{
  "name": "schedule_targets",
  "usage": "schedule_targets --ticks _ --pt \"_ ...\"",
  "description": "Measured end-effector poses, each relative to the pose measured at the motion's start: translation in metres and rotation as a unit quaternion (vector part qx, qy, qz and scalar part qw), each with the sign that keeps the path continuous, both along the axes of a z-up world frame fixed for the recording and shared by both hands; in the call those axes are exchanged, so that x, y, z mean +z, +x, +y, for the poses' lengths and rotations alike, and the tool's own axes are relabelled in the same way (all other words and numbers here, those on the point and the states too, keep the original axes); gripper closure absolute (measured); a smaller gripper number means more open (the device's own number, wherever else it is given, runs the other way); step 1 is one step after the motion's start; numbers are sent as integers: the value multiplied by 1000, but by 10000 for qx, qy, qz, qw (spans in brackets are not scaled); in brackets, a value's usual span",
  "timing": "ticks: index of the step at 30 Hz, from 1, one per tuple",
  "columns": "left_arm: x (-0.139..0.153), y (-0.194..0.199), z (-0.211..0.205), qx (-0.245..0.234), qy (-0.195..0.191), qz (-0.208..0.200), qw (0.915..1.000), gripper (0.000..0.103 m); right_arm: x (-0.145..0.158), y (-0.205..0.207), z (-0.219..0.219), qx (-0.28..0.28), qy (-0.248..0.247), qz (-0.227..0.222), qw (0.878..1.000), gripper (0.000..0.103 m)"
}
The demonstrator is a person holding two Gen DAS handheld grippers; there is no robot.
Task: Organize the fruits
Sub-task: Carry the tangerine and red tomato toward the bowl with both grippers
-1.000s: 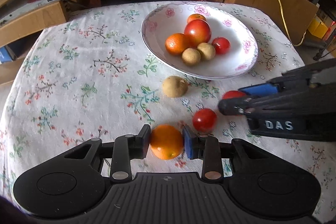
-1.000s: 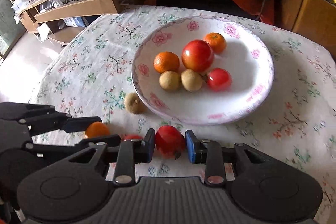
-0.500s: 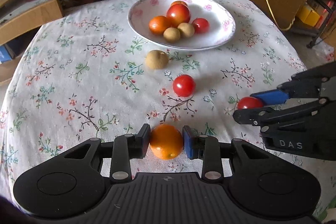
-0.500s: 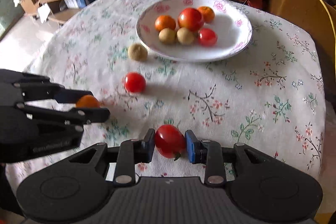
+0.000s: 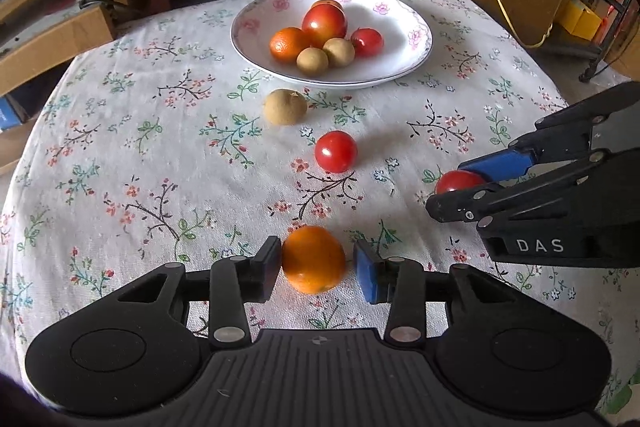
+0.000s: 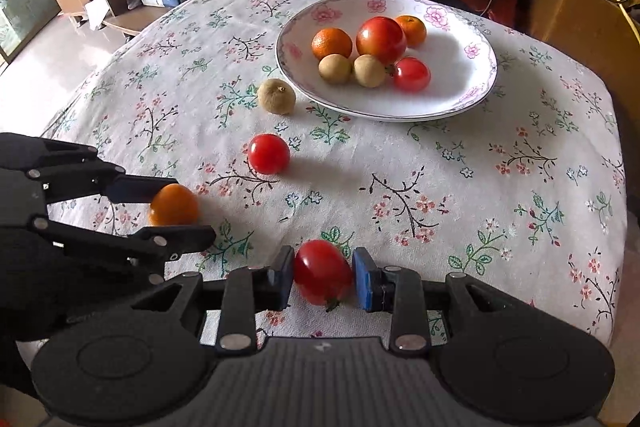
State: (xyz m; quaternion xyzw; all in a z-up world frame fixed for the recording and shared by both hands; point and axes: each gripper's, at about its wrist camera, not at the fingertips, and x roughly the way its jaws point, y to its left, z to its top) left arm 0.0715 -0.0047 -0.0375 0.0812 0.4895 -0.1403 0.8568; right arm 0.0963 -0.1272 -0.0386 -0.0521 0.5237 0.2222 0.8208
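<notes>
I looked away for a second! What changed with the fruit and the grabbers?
Both grippers pulled back from the white flowered plate toward the near edge of the table. The left gripper is opening, its right pad now off the round orange mandarin. The right gripper still squeezes its small red tomato. The plate's fruit, the loose red tomato and the brown longan stayed put.

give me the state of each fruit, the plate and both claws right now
left claw: opening, orange between its pads
orange: on the cloth, gap at one pad
right claw: shut on a tomato
tomato: gripped
loose tomato: on the cloth
brown fruit: on the cloth beside plate
plate: holding six fruits
</notes>
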Motion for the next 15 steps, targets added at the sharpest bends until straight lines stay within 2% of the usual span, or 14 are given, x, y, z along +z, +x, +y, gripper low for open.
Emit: schedule_targets --ticks 15 --pt "1 0 -1 141 4 85 9999 54 3 9 -9 -138 147 187 9996 71"
